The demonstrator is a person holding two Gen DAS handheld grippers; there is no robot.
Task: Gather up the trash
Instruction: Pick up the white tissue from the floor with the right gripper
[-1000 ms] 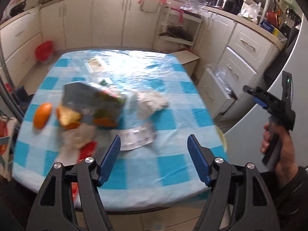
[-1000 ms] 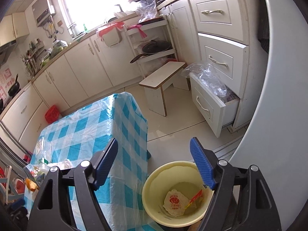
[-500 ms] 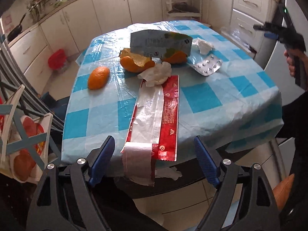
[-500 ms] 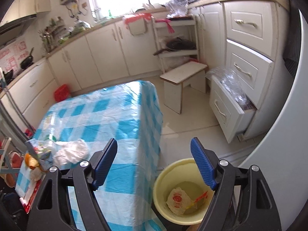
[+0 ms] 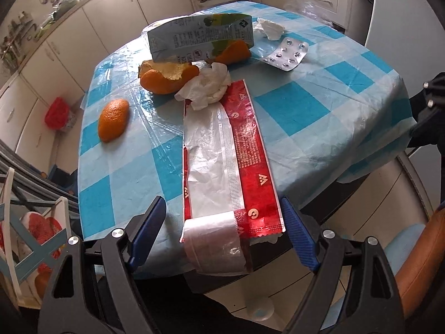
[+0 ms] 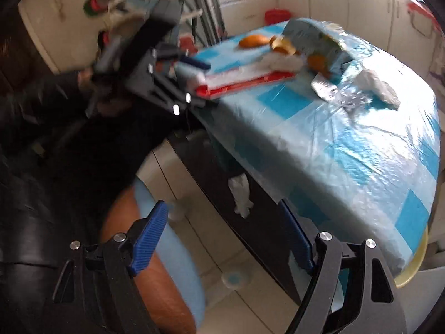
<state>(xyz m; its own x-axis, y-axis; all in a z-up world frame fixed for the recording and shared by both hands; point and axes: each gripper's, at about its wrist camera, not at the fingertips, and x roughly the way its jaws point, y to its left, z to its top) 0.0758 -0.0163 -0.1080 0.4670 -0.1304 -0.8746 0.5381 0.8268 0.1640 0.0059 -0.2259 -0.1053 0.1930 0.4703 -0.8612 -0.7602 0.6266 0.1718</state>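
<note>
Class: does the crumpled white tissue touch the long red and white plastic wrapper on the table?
Touching. In the left wrist view the crumpled white tissue lies on the far end of the long red and white plastic wrapper, overlapping it with no gap.

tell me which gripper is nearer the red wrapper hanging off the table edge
Left. The left gripper straddles the red wrapper at its overhanging end, jaws open; the right gripper is off beside the table, over floor.
</note>
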